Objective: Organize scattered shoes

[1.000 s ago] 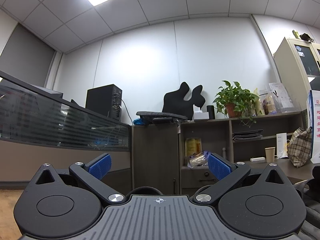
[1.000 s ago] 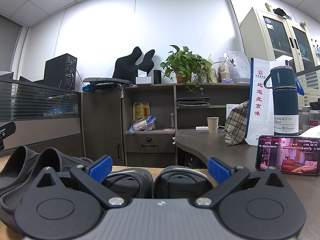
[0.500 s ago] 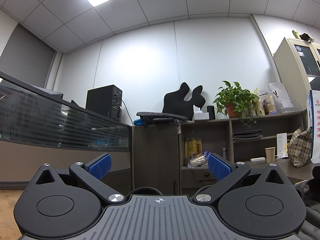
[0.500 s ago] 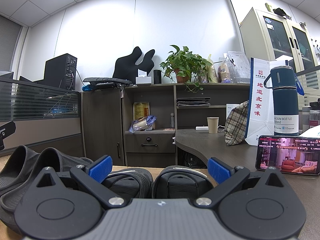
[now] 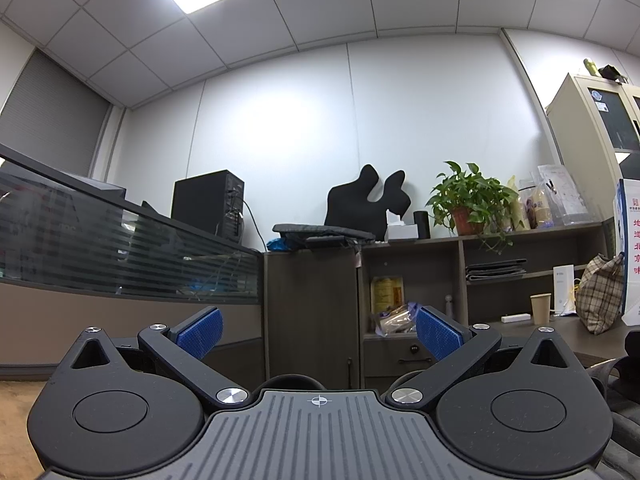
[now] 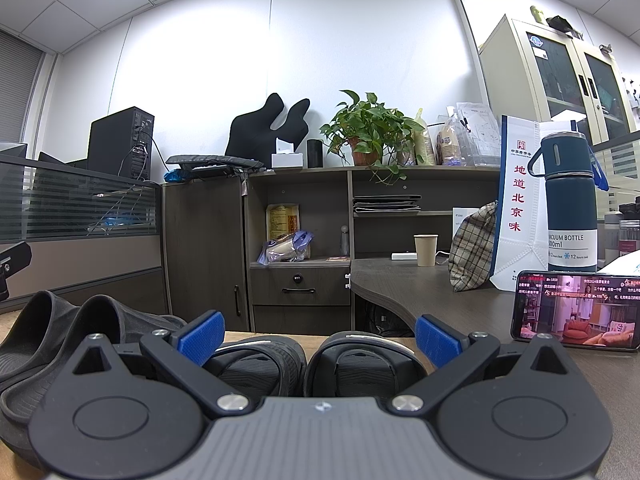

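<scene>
In the right wrist view, two dark sandals (image 6: 260, 368) (image 6: 360, 360) lie side by side on the wooden table, just ahead of my right gripper (image 6: 318, 336), which is open and empty with blue pads wide apart. A pair of dark grey slides (image 6: 60, 340) lies to their left. In the left wrist view my left gripper (image 5: 318, 334) is open and empty, pointing at the far cabinet; only dark curved shoe edges (image 5: 290, 382) show just behind its body.
A phone (image 6: 576, 310) playing video stands on the desk at right, with a blue vacuum bottle (image 6: 568, 204), white paper bag (image 6: 516, 216), plaid bag (image 6: 472, 248) and paper cup (image 6: 425, 250) behind. A dark cabinet (image 6: 204, 252) and shelves with a plant (image 6: 368, 132) stand beyond.
</scene>
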Available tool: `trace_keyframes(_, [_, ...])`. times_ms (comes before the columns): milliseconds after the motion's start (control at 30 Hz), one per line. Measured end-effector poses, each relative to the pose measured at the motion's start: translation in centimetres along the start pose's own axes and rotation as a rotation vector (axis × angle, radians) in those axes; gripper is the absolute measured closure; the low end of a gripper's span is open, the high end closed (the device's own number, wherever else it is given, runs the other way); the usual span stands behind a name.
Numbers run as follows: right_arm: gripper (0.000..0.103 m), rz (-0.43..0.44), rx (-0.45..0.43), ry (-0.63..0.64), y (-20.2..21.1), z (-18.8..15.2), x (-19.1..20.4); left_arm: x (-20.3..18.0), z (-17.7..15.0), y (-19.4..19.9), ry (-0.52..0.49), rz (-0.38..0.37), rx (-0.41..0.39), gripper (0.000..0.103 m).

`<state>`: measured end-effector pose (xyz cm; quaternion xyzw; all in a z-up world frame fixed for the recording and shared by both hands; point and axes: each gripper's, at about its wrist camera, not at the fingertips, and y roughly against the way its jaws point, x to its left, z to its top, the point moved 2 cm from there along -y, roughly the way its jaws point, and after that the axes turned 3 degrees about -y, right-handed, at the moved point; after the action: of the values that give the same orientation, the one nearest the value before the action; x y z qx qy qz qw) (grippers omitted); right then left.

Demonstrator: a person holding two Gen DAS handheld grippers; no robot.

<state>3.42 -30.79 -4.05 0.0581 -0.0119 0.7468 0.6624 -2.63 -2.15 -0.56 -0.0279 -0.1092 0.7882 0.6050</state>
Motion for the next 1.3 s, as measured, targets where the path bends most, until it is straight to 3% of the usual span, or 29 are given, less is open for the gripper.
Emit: trace_keyframes(1300, [0.0, 0.0, 0.001, 0.0, 0.08, 0.02, -0.03, -0.39, 0.1, -0.19, -0.008, 0.003, 0.001, 0.0])
